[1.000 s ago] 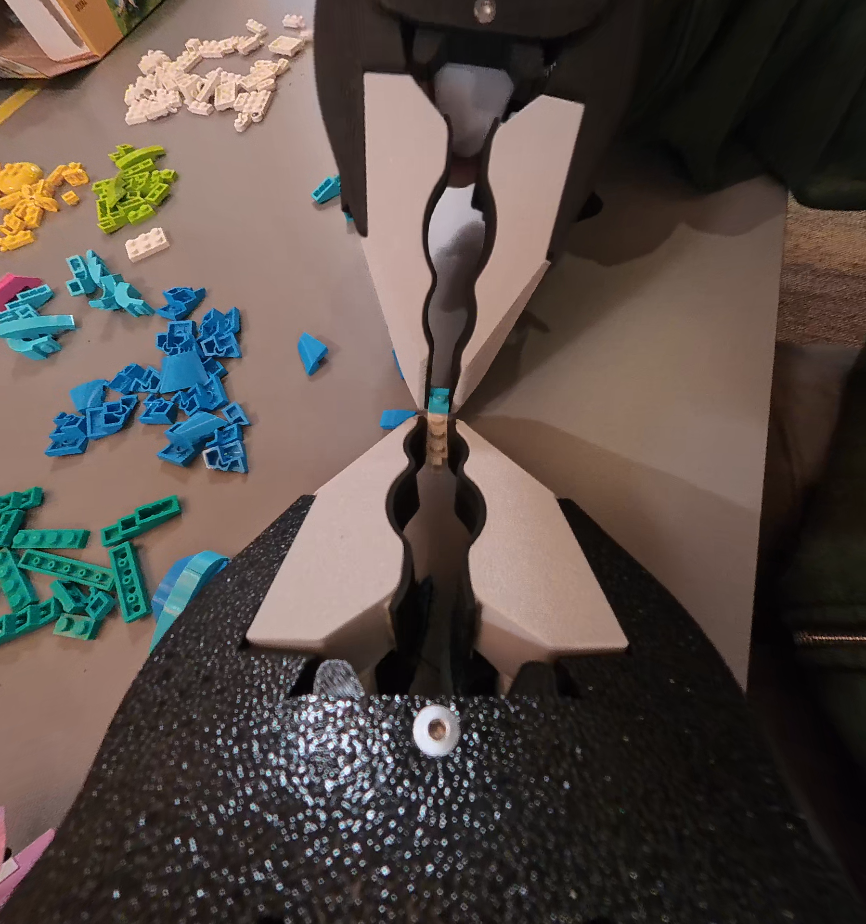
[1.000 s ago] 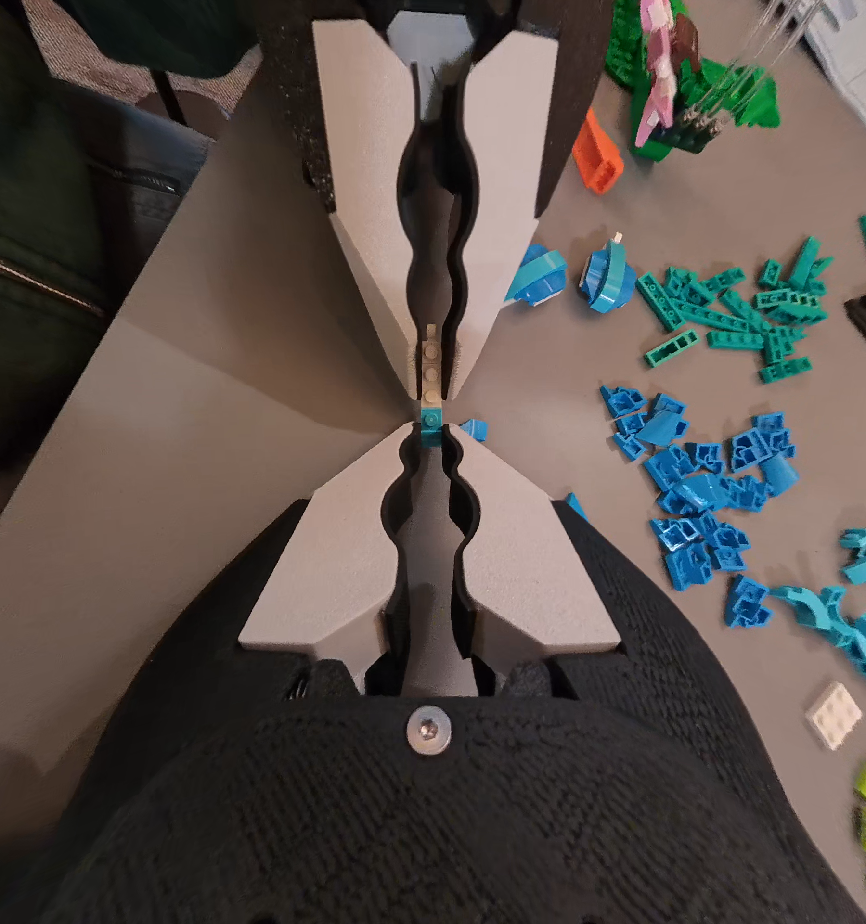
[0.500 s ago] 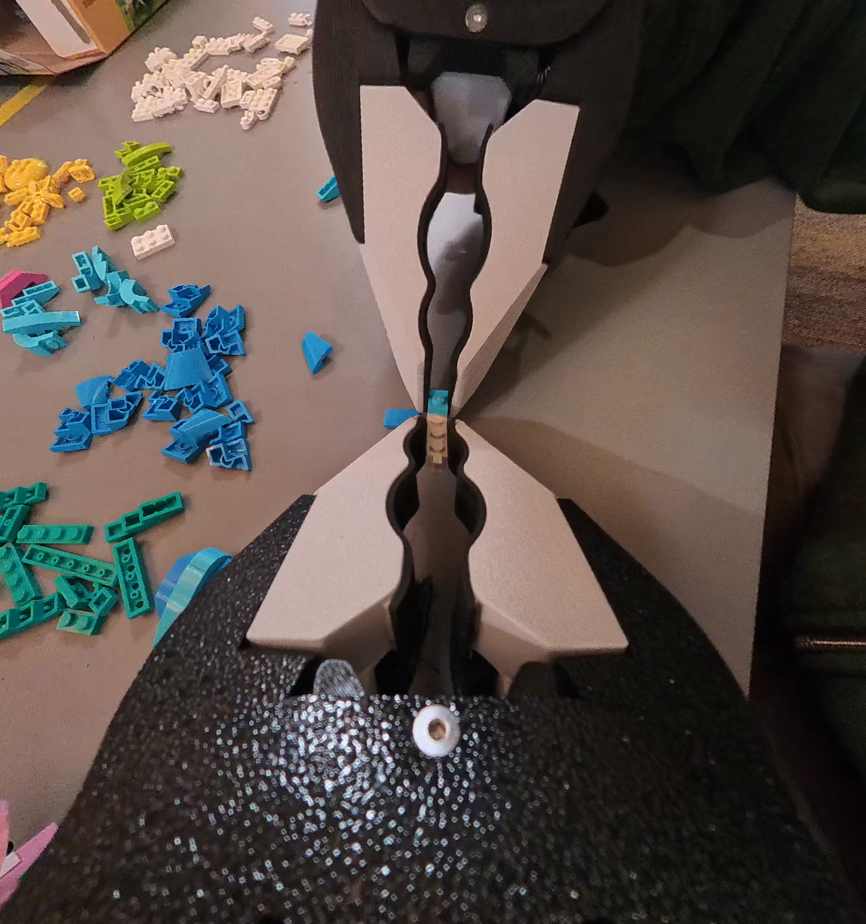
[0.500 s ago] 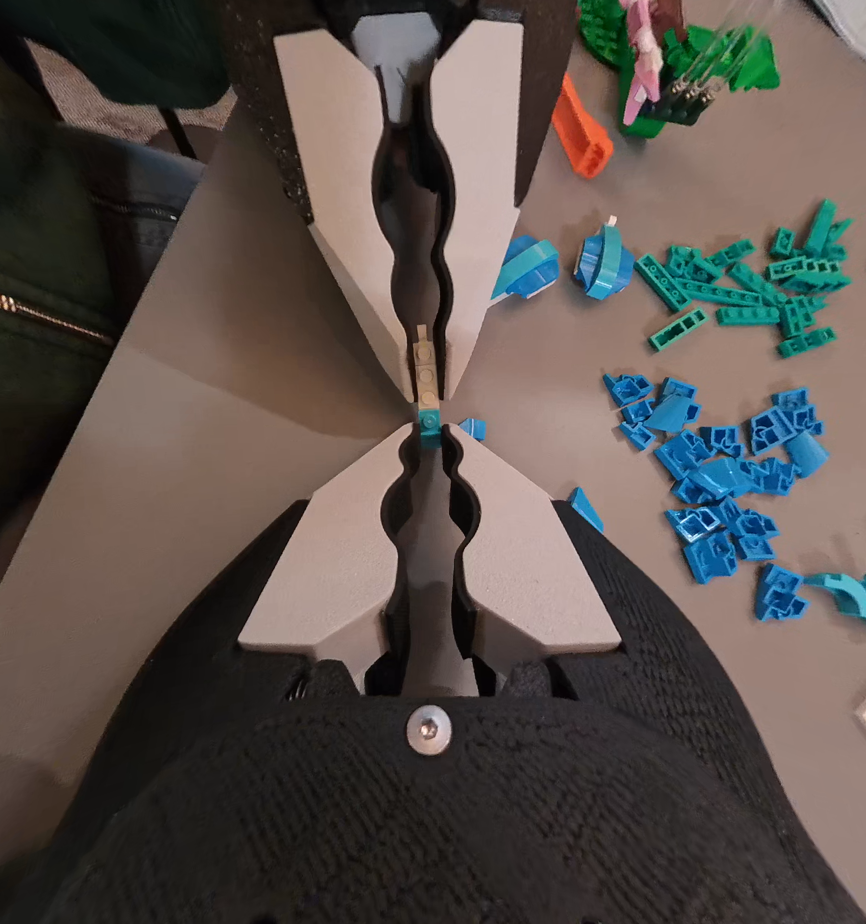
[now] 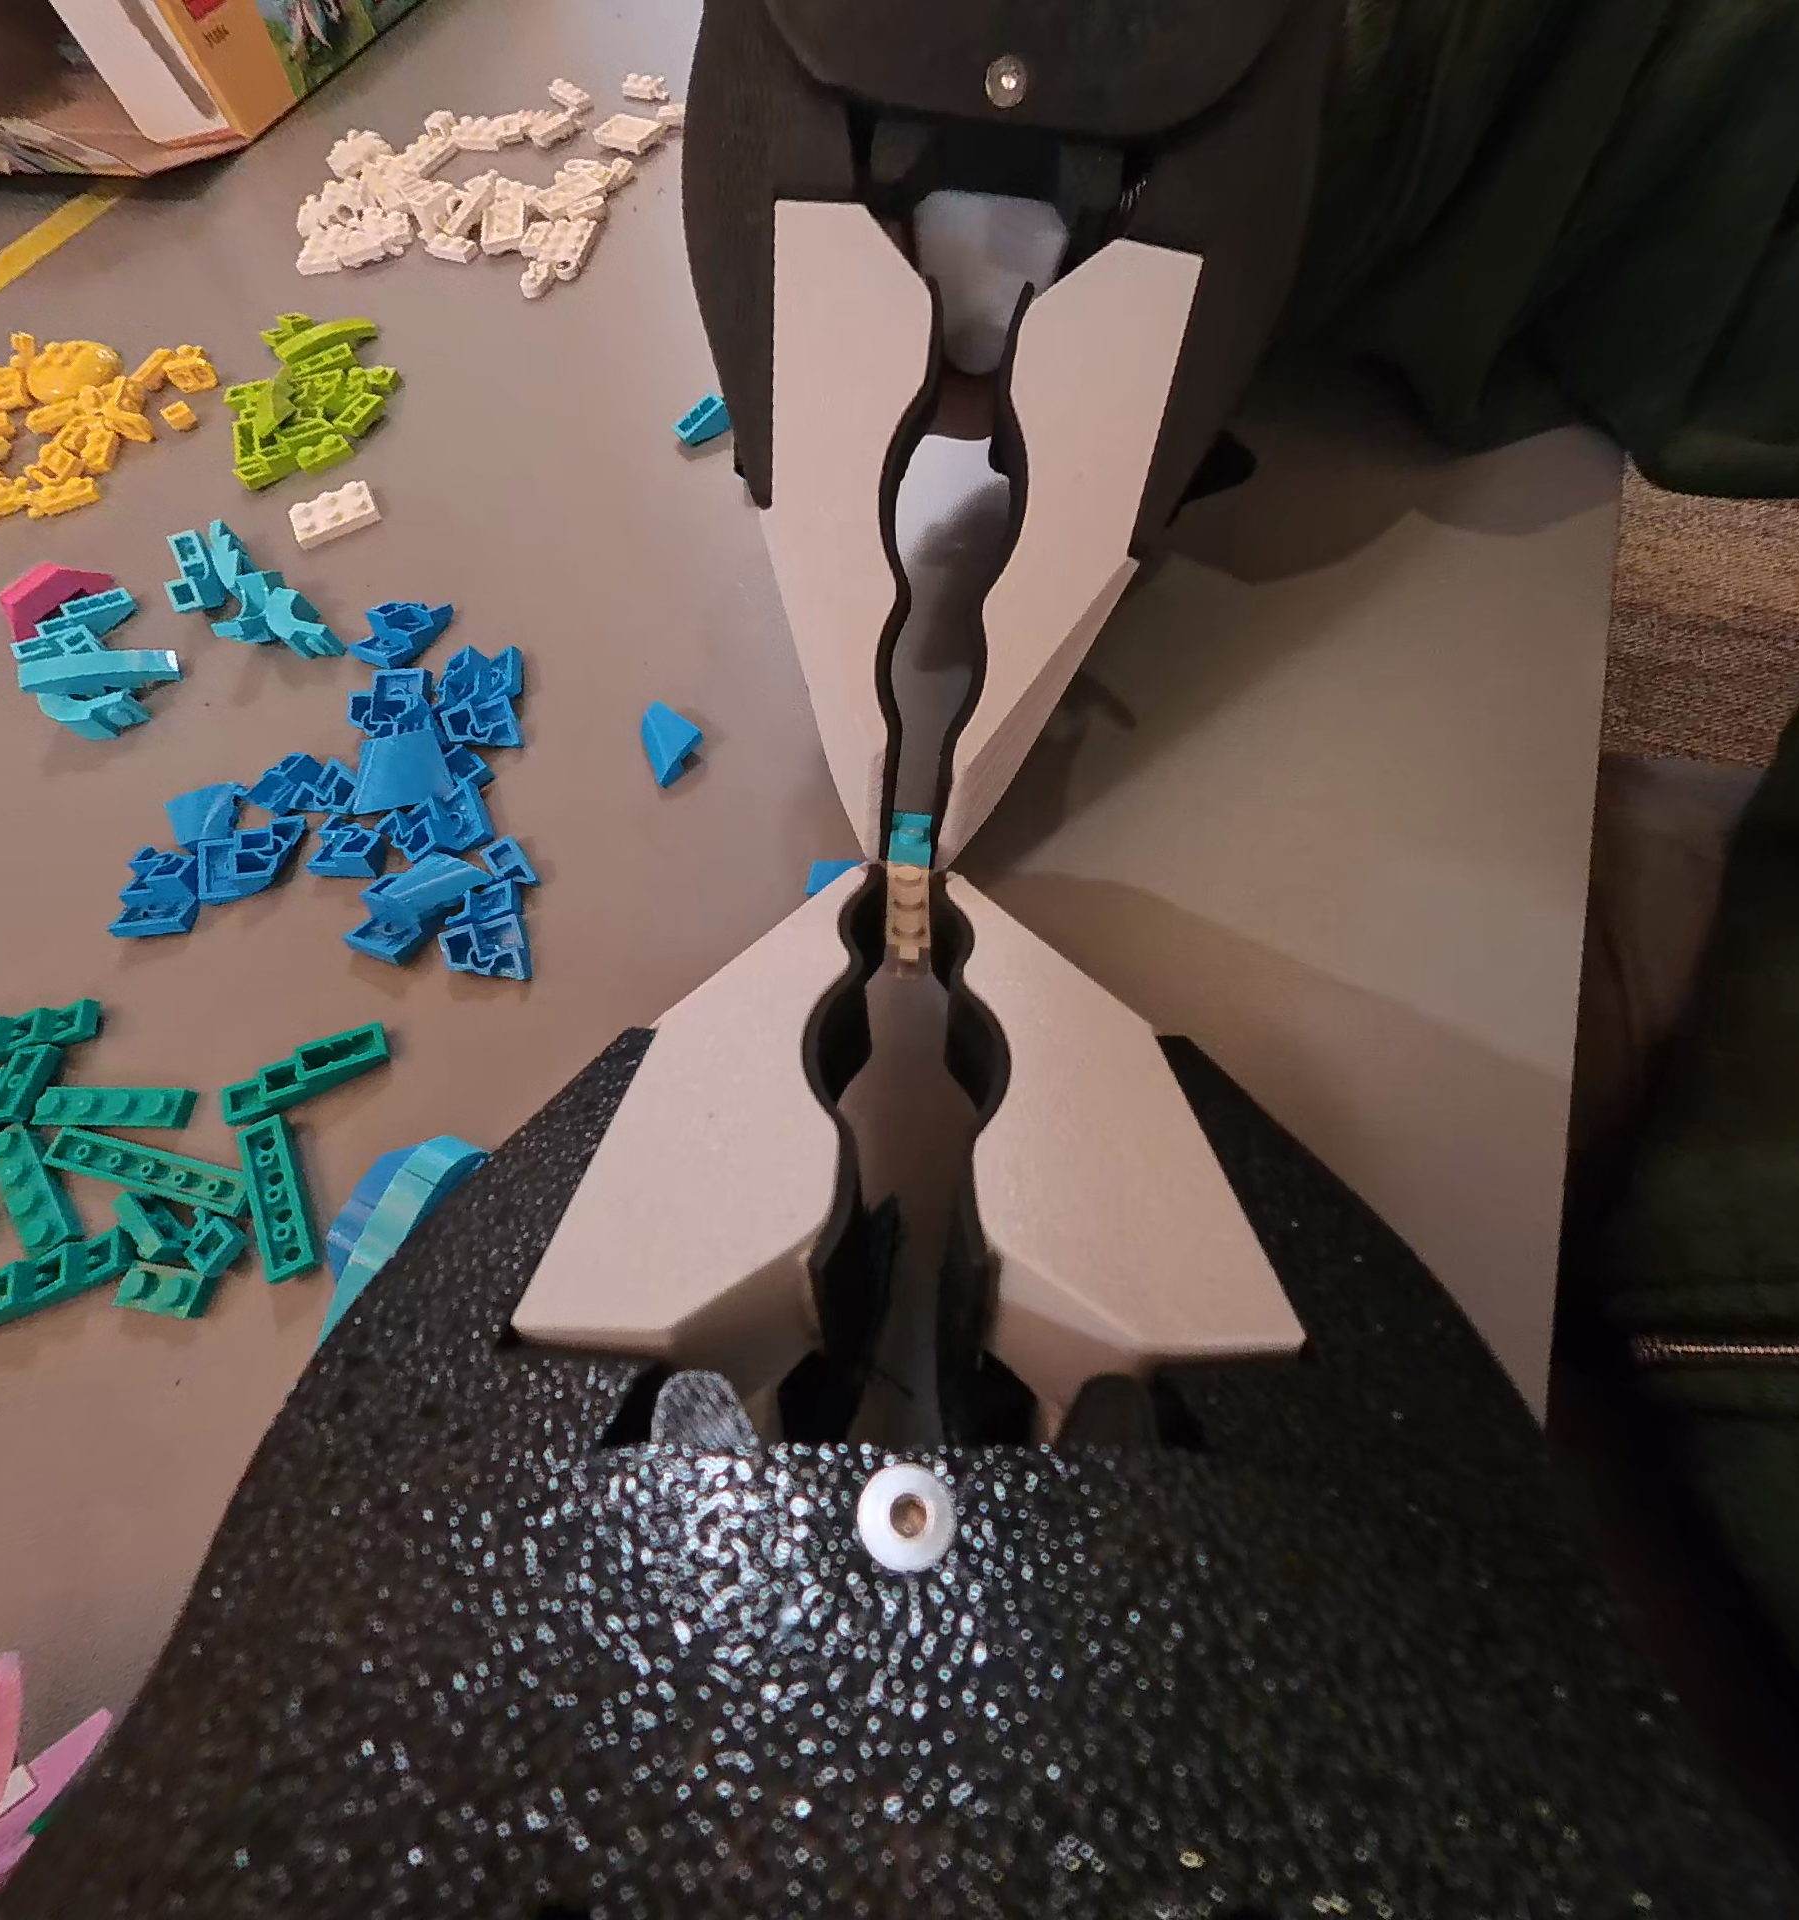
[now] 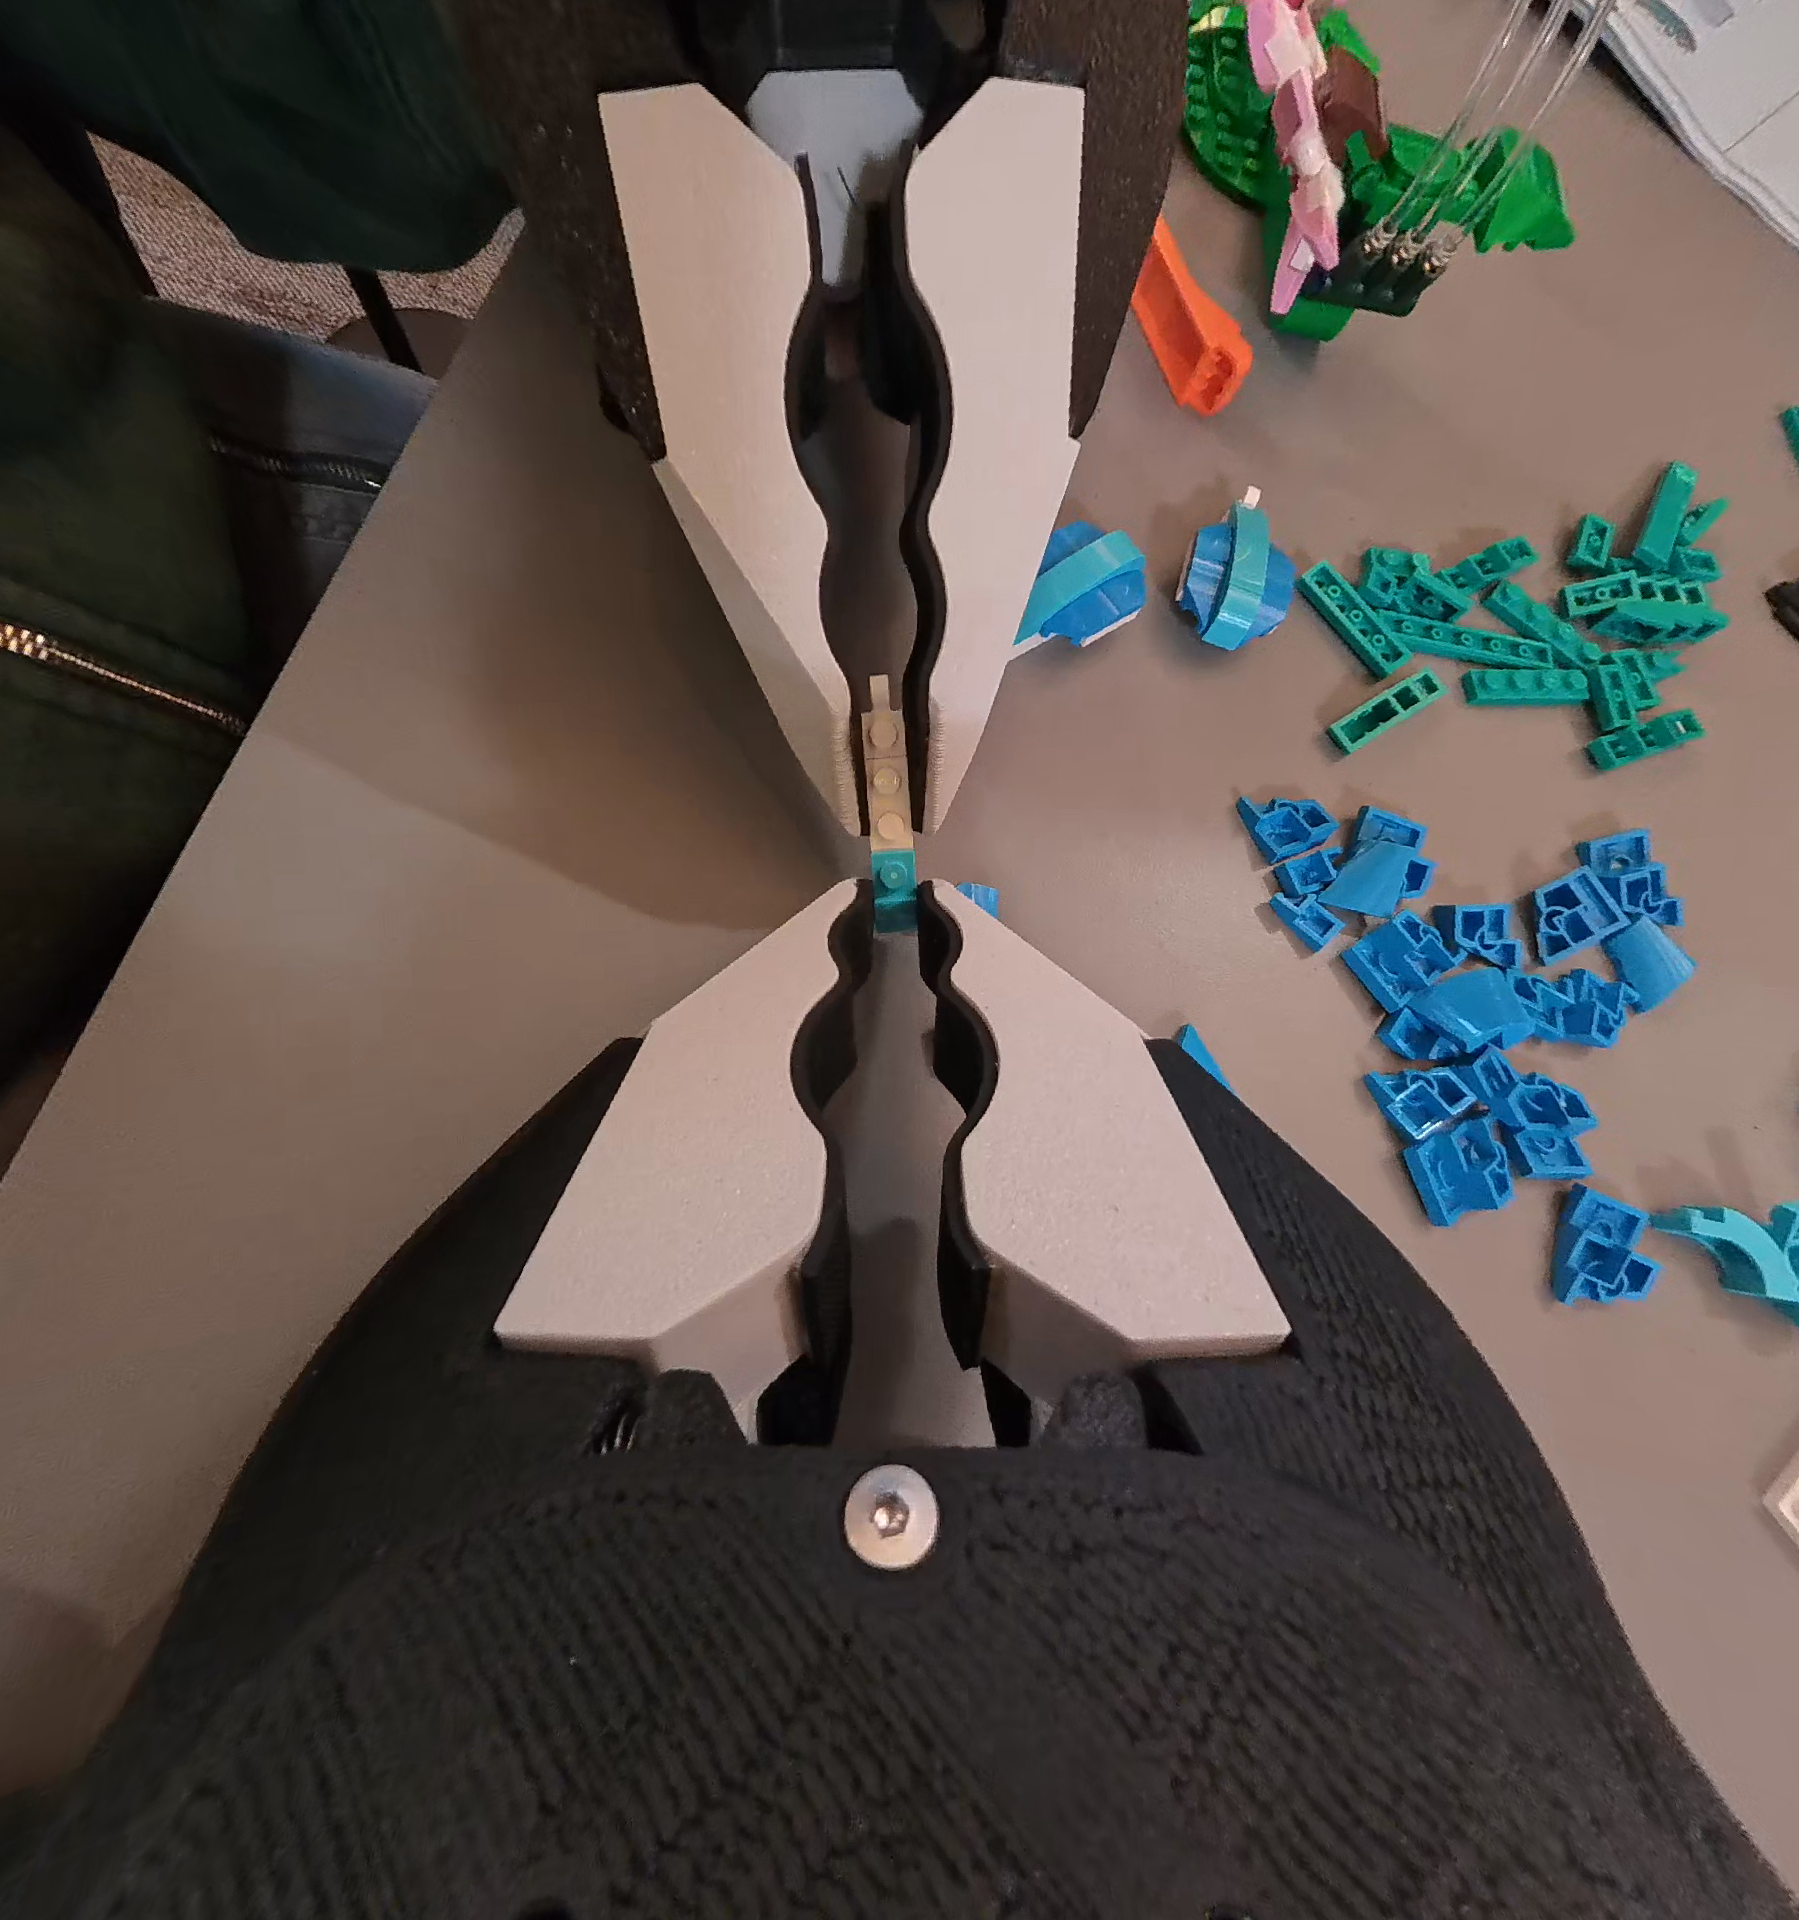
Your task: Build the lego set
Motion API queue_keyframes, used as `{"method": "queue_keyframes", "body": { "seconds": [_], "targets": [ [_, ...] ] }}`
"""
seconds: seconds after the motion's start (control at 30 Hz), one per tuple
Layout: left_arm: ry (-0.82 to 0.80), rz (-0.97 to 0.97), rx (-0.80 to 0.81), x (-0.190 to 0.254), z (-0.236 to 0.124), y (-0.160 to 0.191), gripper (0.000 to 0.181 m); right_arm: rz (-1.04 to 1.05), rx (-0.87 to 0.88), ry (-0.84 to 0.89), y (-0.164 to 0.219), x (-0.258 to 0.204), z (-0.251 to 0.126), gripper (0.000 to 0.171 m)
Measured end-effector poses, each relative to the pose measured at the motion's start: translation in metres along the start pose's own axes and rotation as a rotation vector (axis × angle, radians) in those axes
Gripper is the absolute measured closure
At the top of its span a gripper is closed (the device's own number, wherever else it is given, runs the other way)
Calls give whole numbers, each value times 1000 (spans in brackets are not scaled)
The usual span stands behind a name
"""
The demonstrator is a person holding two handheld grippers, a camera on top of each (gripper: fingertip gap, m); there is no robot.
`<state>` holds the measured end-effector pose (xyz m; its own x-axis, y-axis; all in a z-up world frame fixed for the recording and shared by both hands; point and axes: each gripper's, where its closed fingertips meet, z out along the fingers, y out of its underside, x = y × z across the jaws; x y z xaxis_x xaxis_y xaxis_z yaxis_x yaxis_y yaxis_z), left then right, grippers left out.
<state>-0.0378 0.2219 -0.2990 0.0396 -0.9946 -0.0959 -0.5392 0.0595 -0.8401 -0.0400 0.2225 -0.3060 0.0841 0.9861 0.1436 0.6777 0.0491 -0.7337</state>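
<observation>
The two grippers meet tip to tip above the grey table. My left gripper (image 5: 905,902) is shut on a thin tan plate (image 5: 906,916) with a row of studs. My right gripper (image 6: 893,902) is shut on a small teal piece (image 6: 894,891). The teal piece (image 5: 910,834) touches the tan plate (image 6: 887,777) end to end. In the left wrist view the right gripper (image 5: 914,821) comes in from the top. In the right wrist view the left gripper (image 6: 890,800) comes in from the top.
Sorted piles lie on the table: blue (image 5: 375,790), green (image 5: 105,1164), white (image 5: 479,203), yellow (image 5: 53,416), lime (image 5: 303,405). Two blue-teal rounded builds (image 6: 1238,571), an orange separator (image 6: 1191,332) and a green model with pink parts (image 6: 1331,156) stand far right. The table edge (image 5: 1581,935) runs close by. Left and right tips are no more than a few centimetres apart.
Both grippers stay shut and joined at the tips. The pair has shifted a little over the table, so the brick piles slide slightly in both views.
</observation>
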Motion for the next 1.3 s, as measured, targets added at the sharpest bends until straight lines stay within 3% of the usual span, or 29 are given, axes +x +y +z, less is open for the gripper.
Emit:
{"method": "queue_keyframes", "body": {
  "seconds": [0.7, 0.97, 1.07, 1.3],
  "targets": [
    [-13, 33, -13, 1, 2, 1, 175, -10, 15, -17, 2, -1, 0, 164],
    [-27, -7, 24, -5, 0, -4, 175, 39, 95, 77, -3, 23, -32, 165],
    [-20, -19, 17, -5, 1, -3, 175, 81, 30, 149, 14, 39, -50, 165],
    [-20, 24, -25, -1, 5, 2, 175, 152, -189, 119, 57, 32, -60, 165]
  ]
}}
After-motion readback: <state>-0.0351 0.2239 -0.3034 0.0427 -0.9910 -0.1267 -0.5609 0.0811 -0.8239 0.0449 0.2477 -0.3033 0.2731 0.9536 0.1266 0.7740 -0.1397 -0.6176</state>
